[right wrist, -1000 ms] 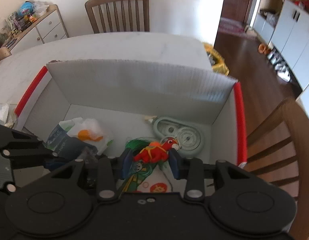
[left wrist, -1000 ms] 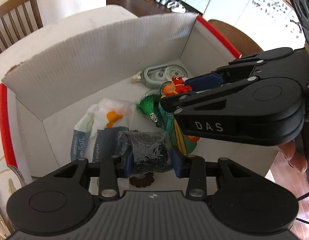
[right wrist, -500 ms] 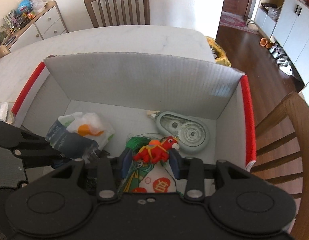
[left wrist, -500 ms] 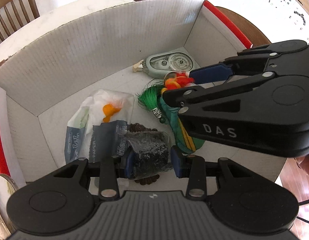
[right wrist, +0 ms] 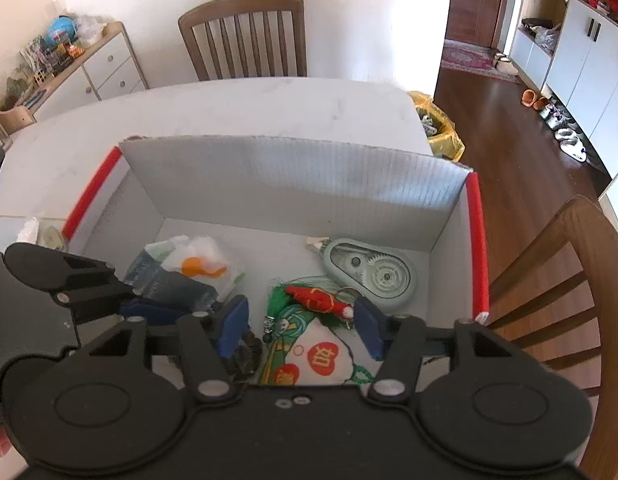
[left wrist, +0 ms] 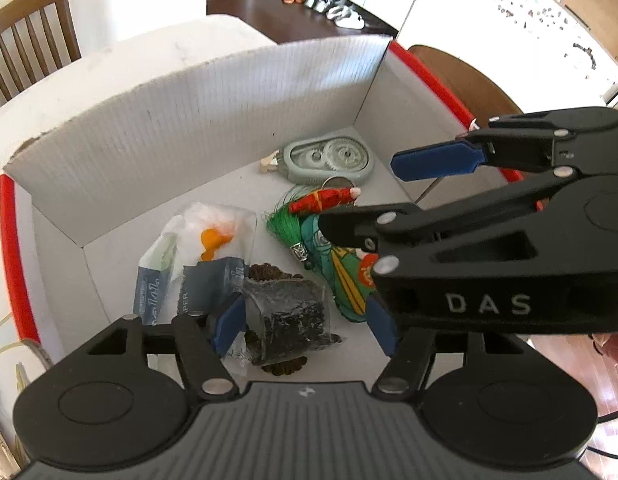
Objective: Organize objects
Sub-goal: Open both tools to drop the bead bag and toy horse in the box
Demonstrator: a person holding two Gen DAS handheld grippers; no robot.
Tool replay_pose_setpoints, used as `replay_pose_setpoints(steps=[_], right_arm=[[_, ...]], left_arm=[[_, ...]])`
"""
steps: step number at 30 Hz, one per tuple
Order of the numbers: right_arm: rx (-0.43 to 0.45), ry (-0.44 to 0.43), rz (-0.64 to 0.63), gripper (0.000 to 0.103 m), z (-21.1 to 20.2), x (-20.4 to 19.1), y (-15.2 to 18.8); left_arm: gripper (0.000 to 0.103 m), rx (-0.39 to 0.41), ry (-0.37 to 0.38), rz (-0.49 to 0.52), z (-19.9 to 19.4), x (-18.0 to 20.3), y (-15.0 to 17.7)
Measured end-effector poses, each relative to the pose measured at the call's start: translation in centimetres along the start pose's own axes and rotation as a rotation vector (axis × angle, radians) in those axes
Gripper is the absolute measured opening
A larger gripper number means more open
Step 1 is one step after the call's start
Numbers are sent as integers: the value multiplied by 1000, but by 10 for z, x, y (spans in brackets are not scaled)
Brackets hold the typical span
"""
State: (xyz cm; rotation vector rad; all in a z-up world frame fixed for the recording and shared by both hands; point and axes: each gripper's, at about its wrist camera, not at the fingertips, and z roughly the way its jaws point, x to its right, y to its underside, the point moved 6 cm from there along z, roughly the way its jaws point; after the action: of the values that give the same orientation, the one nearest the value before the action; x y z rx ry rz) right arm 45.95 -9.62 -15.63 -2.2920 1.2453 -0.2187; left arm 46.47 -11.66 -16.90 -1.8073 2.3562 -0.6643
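On the white table, a cardboard box holds the clutter. The left gripper is opening beside the dark packet on the floor; the right gripper is opening, the red toy lying loose between its pads.

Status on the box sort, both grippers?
Done: correction tape, tissue pack and green pouch lie in the box. In hand: nothing; left gripper and right gripper are opening over the dark packet and red charm. Left: cannot tell.
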Motion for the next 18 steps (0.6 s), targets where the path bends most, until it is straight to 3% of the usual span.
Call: replay_pose_setpoints(steps=[11, 14, 18], right_arm=[[80, -16, 17, 76, -35, -7, 1], [105, -9, 27, 78, -45, -8, 1], [129, -7, 49, 82, -56, -11, 1]], left_arm=[[74, 83, 16, -5, -31, 4, 5], [82, 108, 23, -9, -42, 3, 8], [82, 139, 42, -26, -55, 1, 13]])
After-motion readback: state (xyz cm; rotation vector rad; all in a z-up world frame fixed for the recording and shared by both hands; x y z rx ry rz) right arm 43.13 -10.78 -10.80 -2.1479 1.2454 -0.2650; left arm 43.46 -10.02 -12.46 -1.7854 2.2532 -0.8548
